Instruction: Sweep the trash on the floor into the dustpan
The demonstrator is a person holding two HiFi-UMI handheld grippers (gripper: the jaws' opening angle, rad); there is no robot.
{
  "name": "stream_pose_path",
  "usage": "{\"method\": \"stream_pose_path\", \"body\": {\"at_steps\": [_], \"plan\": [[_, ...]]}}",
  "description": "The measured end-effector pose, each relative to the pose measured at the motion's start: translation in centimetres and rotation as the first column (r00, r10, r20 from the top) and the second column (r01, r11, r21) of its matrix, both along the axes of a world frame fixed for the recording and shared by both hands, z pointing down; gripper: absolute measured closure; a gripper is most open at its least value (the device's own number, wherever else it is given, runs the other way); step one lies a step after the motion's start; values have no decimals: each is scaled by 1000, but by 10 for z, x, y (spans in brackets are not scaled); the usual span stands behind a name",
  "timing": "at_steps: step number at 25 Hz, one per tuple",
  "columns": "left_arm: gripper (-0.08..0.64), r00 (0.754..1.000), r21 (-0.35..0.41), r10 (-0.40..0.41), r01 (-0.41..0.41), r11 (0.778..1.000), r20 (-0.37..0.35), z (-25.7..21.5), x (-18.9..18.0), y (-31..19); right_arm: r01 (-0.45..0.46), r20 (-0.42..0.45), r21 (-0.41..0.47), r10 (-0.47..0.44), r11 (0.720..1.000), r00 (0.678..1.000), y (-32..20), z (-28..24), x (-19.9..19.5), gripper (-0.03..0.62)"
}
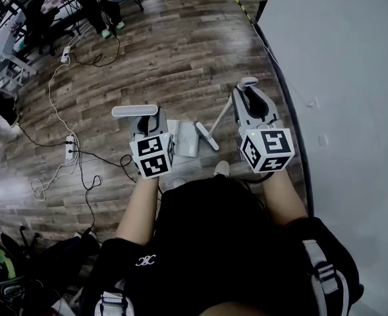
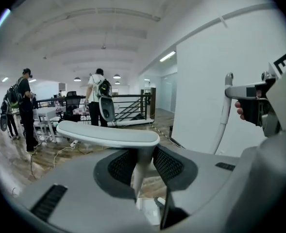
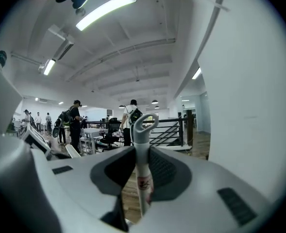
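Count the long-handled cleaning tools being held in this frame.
2. The dustpan, pan on the floor before the person, has its handle clamped in the left gripper. The broom has its handle clamped in the right gripper, head beside the pan. No others show.

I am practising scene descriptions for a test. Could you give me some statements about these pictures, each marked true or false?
1. The left gripper is shut on the white dustpan handle with a flat top bar. True.
2. The right gripper is empty. False: it holds the pale broom handle with a loop end.
3. The floor is grey carpet. False: it is brown wood planks.
4. A white power strip lies on that floor. True.
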State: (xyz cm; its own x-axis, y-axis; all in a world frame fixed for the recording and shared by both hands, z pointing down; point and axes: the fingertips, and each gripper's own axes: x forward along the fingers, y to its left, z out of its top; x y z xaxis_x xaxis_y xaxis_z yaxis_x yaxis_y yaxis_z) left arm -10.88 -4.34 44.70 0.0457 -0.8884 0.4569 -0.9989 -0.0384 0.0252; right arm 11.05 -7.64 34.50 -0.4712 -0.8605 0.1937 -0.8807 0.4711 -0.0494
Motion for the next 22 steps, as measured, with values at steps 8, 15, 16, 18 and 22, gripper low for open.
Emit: {"method": "stream_pose_path", "body": {"at_steps": [8, 15, 16, 18, 22], "plan": [[453, 998, 44, -55, 54, 998, 9, -25, -13, -11, -81, -27, 13, 82, 997, 996, -5, 2, 37, 495], [453, 999, 47, -35, 35, 998, 8, -39, -5, -23, -133, -28, 3, 133, 991, 991, -13, 8, 58, 495], [452, 1000, 42, -29, 29, 999, 9, -38, -3, -25, -136, -28, 2, 136, 991, 990, -15, 9, 59, 497], [451, 1000, 33, -22, 21, 999, 14, -37, -1, -28, -138, -26, -2, 137, 990, 990, -18, 11, 62, 496], [451, 1000, 23, -24, 24, 999, 16, -35, 2, -30, -137, -23, -12, 137, 990, 990, -20, 15, 66, 496]]}}
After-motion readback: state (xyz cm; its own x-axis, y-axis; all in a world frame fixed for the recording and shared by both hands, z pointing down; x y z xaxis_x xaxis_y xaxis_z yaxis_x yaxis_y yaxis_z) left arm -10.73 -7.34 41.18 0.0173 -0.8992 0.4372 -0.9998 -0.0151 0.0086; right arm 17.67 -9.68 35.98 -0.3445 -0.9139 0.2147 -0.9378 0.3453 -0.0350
